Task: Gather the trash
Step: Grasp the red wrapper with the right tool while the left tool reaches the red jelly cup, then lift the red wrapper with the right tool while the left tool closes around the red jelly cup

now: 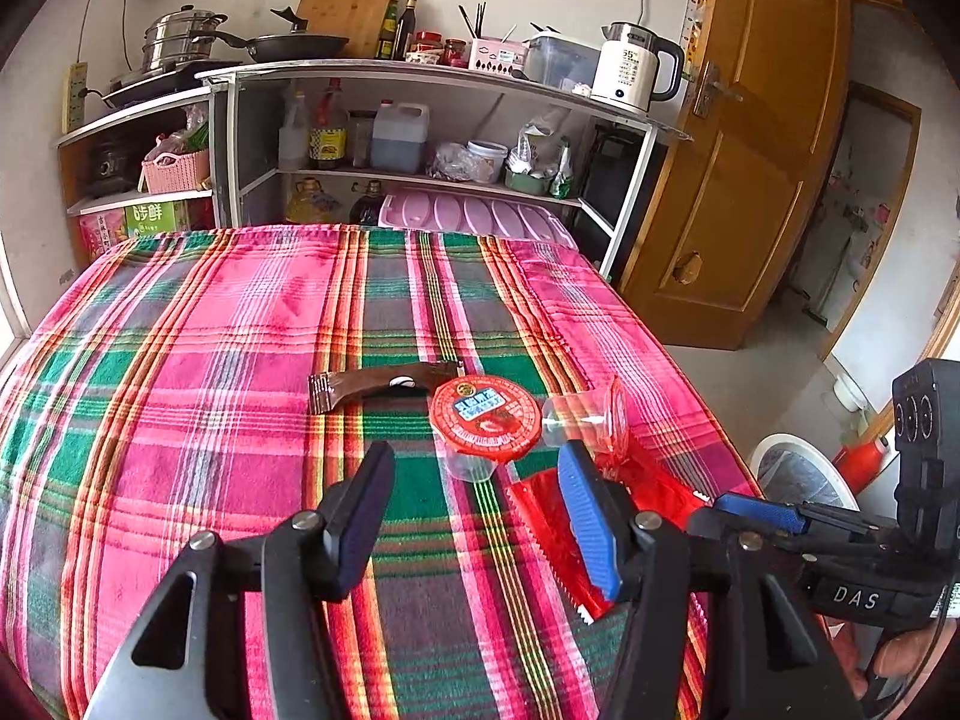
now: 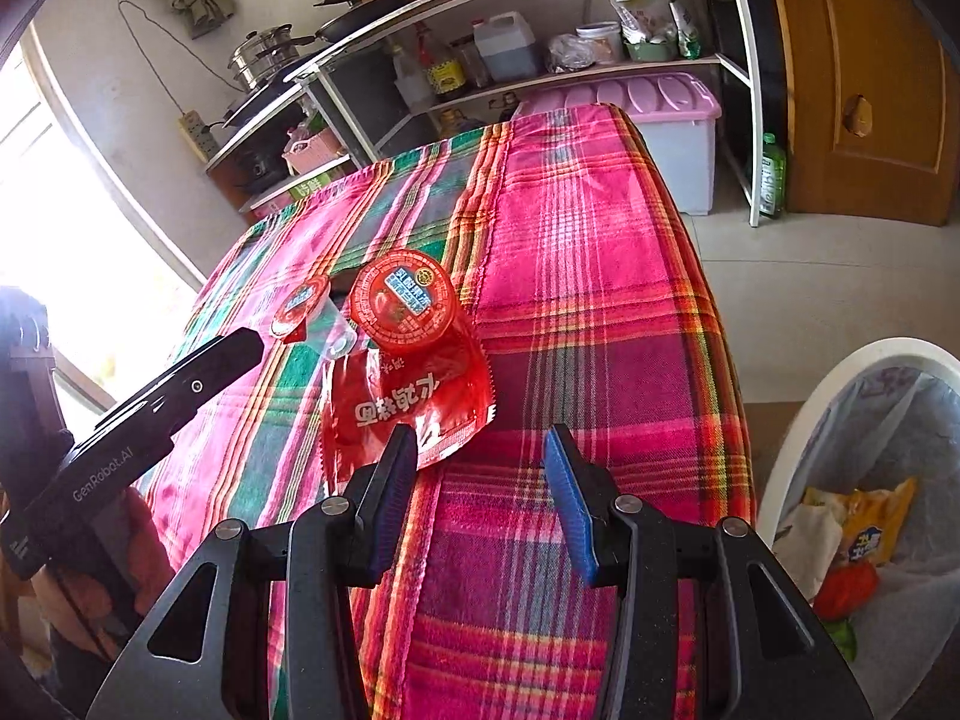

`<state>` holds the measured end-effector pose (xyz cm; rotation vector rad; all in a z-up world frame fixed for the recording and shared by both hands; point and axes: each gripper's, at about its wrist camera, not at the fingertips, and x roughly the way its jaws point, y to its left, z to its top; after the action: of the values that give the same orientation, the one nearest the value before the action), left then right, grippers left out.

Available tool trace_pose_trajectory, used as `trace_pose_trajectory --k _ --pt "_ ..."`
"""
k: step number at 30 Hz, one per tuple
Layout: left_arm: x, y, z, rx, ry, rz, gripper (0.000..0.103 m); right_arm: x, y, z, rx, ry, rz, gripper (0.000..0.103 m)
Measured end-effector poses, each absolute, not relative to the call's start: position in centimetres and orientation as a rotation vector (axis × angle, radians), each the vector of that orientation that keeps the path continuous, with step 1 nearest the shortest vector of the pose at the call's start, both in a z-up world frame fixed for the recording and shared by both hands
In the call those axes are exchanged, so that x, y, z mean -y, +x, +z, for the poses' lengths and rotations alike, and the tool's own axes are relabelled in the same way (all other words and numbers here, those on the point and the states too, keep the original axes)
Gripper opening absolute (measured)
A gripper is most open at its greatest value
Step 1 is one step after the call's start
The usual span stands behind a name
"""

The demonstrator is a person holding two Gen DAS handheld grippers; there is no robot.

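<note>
Trash lies on the plaid-covered table (image 1: 180,360). It comprises a brown wrapper (image 1: 384,387), an upright clear cup with a red lid (image 1: 483,417), a tipped clear cup (image 1: 585,417) and a red foil wrapper (image 1: 552,534). My left gripper (image 1: 480,510) hovers open just short of the upright cup, with nothing between its fingers. In the right wrist view, my right gripper (image 2: 480,468) is open over the cloth. Its left finger is at the edge of the red wrapper (image 2: 408,402), on which the tipped cup (image 2: 402,300) lies. The upright cup (image 2: 300,306) is behind, with the left gripper (image 2: 240,348) beside it.
A white-rimmed bin (image 2: 798,420) lined with a bag and holding some trash stands on the floor off the table's right edge. Kitchen shelves (image 1: 420,174) with bottles and pots stand behind the table, beside a wooden door (image 1: 750,150). A lilac-lidded storage box (image 2: 660,120) sits at the table's far end.
</note>
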<state>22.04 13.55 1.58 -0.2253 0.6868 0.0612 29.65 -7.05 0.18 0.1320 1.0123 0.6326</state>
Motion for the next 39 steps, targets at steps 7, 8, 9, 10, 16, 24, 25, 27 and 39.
trace_pose_trajectory --k 7,8,9,10,16,24,25,27,39 --pt "-13.5 24.4 1.1 -0.707 -0.2 0.069 0.059 6.2 30.1 -0.1 -1.008 0.126 0.643 0.045" --pt "-13.5 24.6 0.9 -0.711 -0.199 0.074 0.059 6.1 30.1 0.0 -1.005 0.121 0.644 0.044" --pt "-13.5 24.9 0.7 -0.716 -0.197 0.078 0.059 5.9 30.2 0.0 -1.003 0.117 0.646 0.042" --pt "-13.5 25.1 0.6 -0.719 -0.195 0.081 0.059 5.8 30.3 0.0 -1.003 0.114 0.647 0.041" --pt "-13.5 26.0 0.0 -0.733 -0.188 0.086 0.059 5.4 30.5 -0.1 -0.997 0.101 0.644 0.025" --pt "-13.1 26.1 0.1 -0.732 -0.179 0.069 0.046 5.6 30.5 -0.1 -0.989 0.107 0.642 0.007" --pt "-13.1 26.1 0.1 -0.731 -0.18 0.07 0.045 5.6 30.4 0.0 -0.987 0.105 0.645 0.007" --pt "-13.1 25.8 0.1 -0.726 -0.178 0.073 0.045 5.6 30.2 0.1 -0.982 0.105 0.647 0.006" --pt "-12.8 22.2 1.7 -0.675 -0.203 0.058 0.045 7.4 28.4 1.5 -0.945 0.111 0.656 0.004"
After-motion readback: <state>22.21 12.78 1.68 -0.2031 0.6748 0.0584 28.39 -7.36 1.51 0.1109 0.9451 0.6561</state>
